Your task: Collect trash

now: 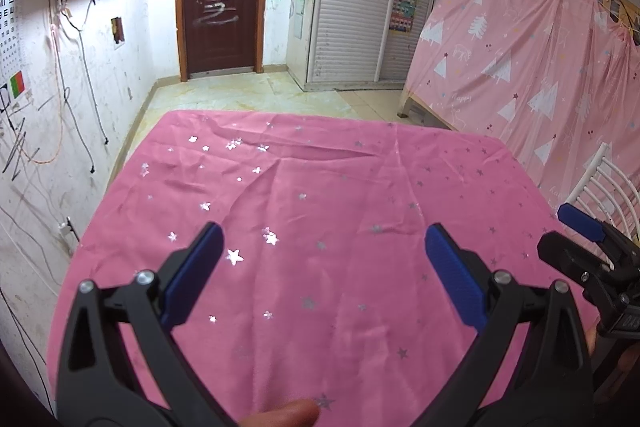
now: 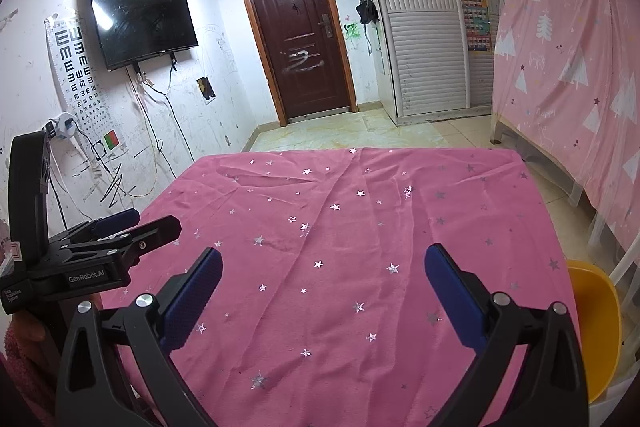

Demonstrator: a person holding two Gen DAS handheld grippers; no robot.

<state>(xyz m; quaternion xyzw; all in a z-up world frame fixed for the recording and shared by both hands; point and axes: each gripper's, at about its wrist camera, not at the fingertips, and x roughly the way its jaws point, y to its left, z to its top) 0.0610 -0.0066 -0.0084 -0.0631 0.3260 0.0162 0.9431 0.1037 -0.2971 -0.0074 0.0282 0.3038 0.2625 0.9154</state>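
A table under a pink cloth with silver stars (image 1: 320,195) (image 2: 360,227) fills both views. No piece of trash shows on it in either view. My left gripper (image 1: 324,239) hovers over the near half of the cloth, open, with nothing between its blue pads. My right gripper (image 2: 324,259) is likewise open and empty above the cloth. Each gripper shows in the other's view: the right gripper (image 1: 568,231) at the table's right edge, the left gripper (image 2: 148,223) at its left edge. A person's fingertip (image 1: 288,415) shows at the bottom.
A yellow rounded seat or tub (image 2: 592,327) stands at the table's right side, with a white slatted chair back (image 1: 600,183) beside it. A pink curtain (image 2: 568,59) hangs on the right. A dark door (image 2: 300,39) and a wall television (image 2: 140,23) lie beyond.
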